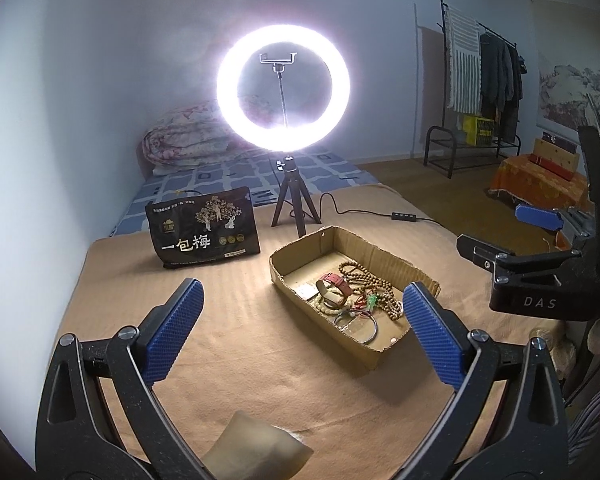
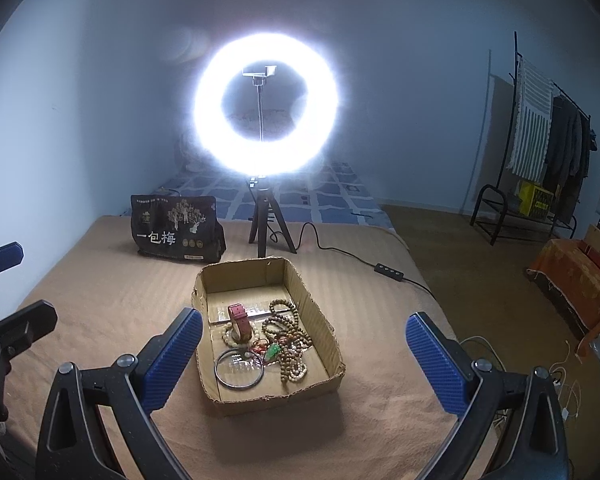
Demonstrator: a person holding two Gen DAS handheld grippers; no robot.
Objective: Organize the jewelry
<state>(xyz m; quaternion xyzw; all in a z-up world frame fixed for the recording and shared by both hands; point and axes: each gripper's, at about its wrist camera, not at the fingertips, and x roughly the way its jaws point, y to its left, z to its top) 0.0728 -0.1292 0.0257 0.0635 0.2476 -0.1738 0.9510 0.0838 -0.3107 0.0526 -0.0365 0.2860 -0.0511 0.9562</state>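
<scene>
A shallow cardboard box [image 1: 384, 258] [image 2: 320, 320] lies on the tan blanket. In it are a red-strapped watch [image 1: 334, 282] [image 2: 239, 320], brown bead strands [image 1: 364, 276] [image 2: 288, 332], a pale bead bracelet [image 2: 230, 336], a green pendant [image 1: 373, 300] [image 2: 273, 351] and a metal bangle [image 1: 358, 326] [image 2: 239, 370]. My left gripper [image 1: 300, 320] stands open near the box's left side, nothing between its blue pads. My right gripper [image 2: 304, 344] is open too, its fingers spread either side of the box, well short of the jewelry. A pale soft object [image 1: 256, 446] sits low between the left gripper's arms.
A lit ring light [image 1: 283, 86] [image 2: 265, 102] on a small tripod [image 1: 290, 208] stands behind the box, its cable [image 2: 340, 250] running right. A black snack bag [image 1: 203, 228] [image 2: 178, 226] stands at back left. Clothes rack [image 1: 480, 80] and floor lie right of the bed.
</scene>
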